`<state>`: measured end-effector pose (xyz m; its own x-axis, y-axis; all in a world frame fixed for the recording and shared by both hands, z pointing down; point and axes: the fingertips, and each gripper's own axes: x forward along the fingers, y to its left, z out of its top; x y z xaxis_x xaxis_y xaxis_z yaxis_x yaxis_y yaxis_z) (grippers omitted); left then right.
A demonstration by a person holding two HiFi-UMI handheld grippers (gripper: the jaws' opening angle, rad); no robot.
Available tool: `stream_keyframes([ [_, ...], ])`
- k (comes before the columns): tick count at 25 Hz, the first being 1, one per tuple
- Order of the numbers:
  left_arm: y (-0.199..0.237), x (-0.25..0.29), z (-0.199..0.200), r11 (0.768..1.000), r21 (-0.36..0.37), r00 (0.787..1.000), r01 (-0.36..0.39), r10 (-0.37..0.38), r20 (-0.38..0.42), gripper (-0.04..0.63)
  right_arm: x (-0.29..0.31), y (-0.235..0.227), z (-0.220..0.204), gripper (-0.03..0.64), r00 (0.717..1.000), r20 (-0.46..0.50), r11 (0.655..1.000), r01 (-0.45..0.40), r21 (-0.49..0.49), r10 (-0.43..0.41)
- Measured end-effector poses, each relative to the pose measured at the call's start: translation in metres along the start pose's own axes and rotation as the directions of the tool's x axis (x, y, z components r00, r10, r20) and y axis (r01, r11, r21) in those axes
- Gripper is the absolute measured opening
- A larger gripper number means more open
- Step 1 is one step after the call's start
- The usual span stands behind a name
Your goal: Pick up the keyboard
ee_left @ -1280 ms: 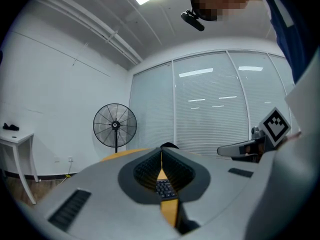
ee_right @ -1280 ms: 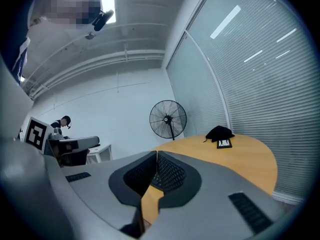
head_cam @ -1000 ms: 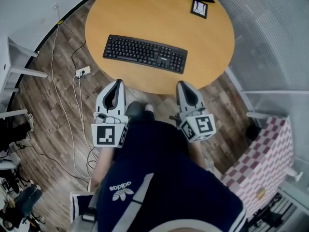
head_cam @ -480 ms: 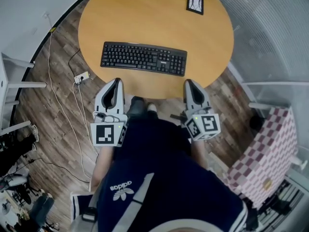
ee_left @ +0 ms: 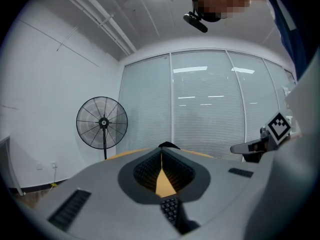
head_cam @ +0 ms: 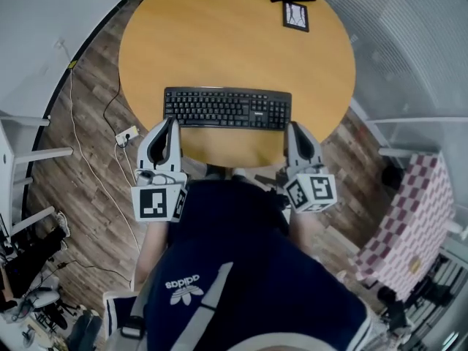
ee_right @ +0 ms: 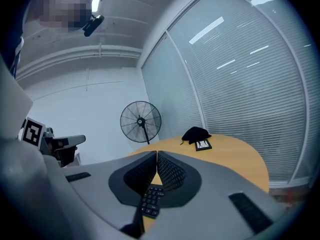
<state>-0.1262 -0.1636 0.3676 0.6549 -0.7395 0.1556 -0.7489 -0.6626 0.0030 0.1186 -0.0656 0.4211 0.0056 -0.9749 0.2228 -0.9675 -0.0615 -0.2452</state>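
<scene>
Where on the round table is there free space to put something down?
Free: the bare wood between the keyboard and the framed picture, and the left side of the table. Crowded: the near edge, with the keyboard, left gripper and right gripper.

Wood floor [head_cam: 66,196], round table [head_cam: 219,42], pedestal fan [ee_left: 102,122]

White "adidas" logo [head_cam: 183,289] on the person's dark top [head_cam: 256,262].

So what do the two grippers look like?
The left gripper and right gripper are pale grey wedges narrowing to a point, with dark ribbed pads inside. Each carries a white cube printed with black square markers. The person wears a dark blue top with white stripes.
</scene>
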Motion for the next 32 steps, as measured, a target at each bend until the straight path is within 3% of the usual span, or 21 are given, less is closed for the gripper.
stream_keyframes([
  [5,0.005,0.014,-0.001,0.997,0.018,0.997,0.072,-0.071,-0.015,0.005,0.008,0.003,-0.008,0.006,0.999,0.002,0.999,0.046,0.011,-0.046],
  [10,0.02,0.02,0.001,0.997,0.031,0.998,0.068,-0.067,-0.02,0.005,0.01,-0.002,-0.008,0.006,0.997,0.013,0.997,0.077,0.027,-0.078],
  [17,0.035,0.032,-0.013,0.999,-0.016,0.998,0.033,-0.033,-0.045,0.005,0.015,-0.02,-0.007,0.006,0.994,0.012,0.994,0.11,0.028,-0.11],
  [24,0.042,0.045,-0.008,0.999,-0.033,0.999,-0.013,0.012,-0.048,0.005,0.03,-0.032,0.0,0.006,0.996,-0.019,0.997,0.082,0.008,-0.082],
  [32,0.071,0.051,-0.008,0.996,0.004,0.995,-0.09,0.09,-0.053,0.005,0.045,-0.041,0.005,0.006,0.998,-0.041,0.998,0.055,-0.024,-0.056],
])
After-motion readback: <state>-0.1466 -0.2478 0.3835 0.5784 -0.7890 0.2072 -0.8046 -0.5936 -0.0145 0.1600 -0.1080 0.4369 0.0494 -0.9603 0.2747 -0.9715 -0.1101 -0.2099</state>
